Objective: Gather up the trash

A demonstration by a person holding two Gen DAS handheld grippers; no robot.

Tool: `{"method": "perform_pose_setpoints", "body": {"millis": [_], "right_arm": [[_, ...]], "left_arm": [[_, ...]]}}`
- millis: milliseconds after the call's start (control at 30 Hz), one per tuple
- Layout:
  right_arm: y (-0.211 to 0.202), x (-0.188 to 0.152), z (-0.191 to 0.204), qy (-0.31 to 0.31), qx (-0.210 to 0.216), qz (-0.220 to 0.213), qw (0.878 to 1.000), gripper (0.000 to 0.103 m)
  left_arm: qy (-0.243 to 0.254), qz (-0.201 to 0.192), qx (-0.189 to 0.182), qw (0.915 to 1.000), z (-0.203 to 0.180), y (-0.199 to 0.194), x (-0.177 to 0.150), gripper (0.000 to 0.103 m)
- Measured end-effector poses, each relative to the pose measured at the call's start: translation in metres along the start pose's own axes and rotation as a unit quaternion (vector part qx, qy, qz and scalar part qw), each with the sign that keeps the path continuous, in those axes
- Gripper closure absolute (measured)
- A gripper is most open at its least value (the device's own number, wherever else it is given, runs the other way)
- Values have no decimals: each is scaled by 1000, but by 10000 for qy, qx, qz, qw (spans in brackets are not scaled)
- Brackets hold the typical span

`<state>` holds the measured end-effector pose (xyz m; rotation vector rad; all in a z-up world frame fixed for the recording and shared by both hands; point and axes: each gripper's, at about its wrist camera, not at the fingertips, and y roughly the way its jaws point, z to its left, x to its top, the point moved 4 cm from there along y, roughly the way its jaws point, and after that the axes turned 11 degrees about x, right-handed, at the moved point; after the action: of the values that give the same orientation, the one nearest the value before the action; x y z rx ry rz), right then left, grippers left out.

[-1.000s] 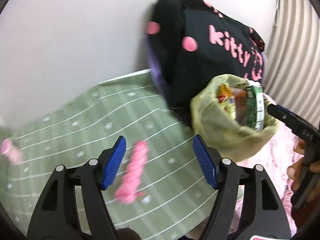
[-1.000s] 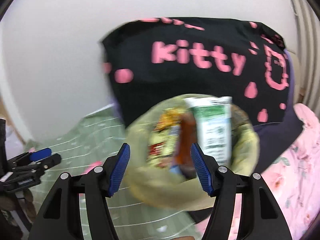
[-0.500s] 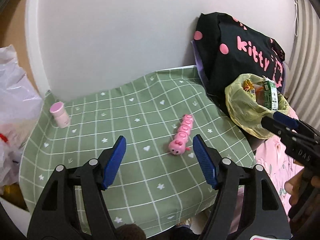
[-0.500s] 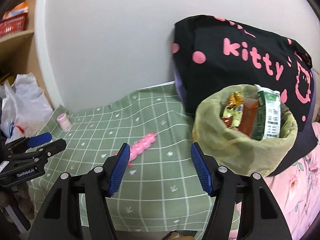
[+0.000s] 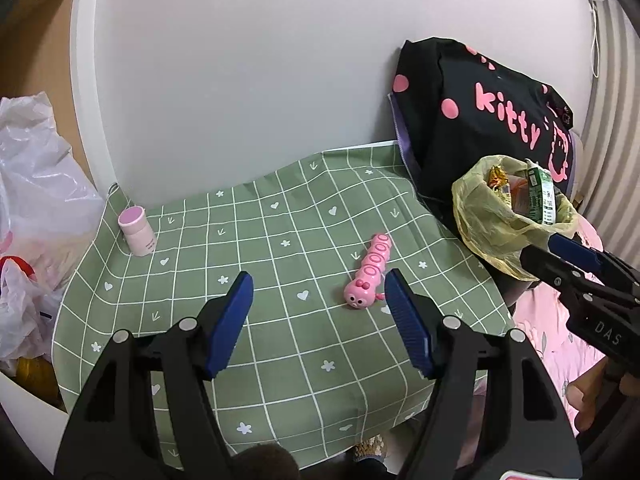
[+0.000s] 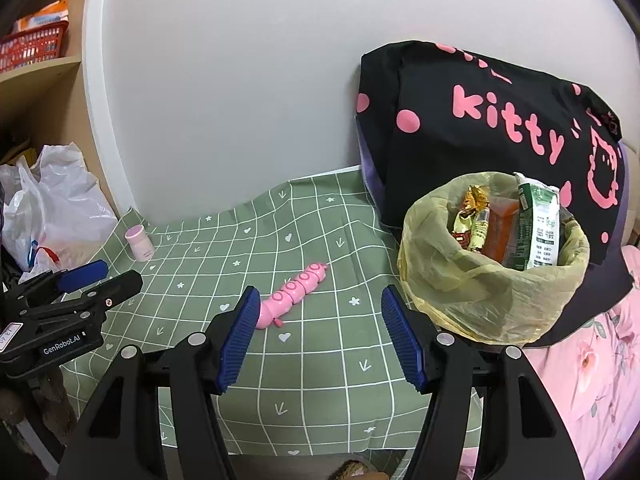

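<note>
Grippers: left gripper and right gripper both hang above the near edge of the table with jaws spread wide and nothing between the blue pads.
Trash bin: yellow-lined bin sits at about 3 o'clock from the table, touching the black bag behind it and standing over the pink floral bedding.
Bin contents: green-and-white carton, orange packet and crinkled snack wrappers stand upright inside, reaching about to the rim.
Table: green checked cloth covers it; no wrapper or carton shows on the cloth in either view.
Things on the cloth: pink caterpillar toy lies near the centre, toward 1 o'clock of the left gripper; small pink bottle stands upright at 10 o'clock, near the far left corner.
Off the table: white plastic bags are heaped at 9 o'clock beside the shelf; whether they count as trash cannot be told.
Done: judging by the filled bin and the bare cloth, the loose rubbish appears already gathered.
Left: little or nothing, it seems; the toy and bottle look like belongings, not trash, so the collecting is likely at or near its end.
</note>
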<state>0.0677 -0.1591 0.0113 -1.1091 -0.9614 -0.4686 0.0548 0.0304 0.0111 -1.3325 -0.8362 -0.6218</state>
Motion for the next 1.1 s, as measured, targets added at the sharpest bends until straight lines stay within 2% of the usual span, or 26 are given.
{"method": "perform_pose_setpoints", "body": {"millis": [467, 1100], "right_arm": [[-26, -2, -8, 62, -153, -203, 9997, 44], [-30, -4, -13, 124, -181, -237, 9995, 44]], "left_arm": [[116, -177, -165, 9996, -13, -15, 6, 38], [161, -208, -270, 9993, -18, -17, 5, 38]]}}
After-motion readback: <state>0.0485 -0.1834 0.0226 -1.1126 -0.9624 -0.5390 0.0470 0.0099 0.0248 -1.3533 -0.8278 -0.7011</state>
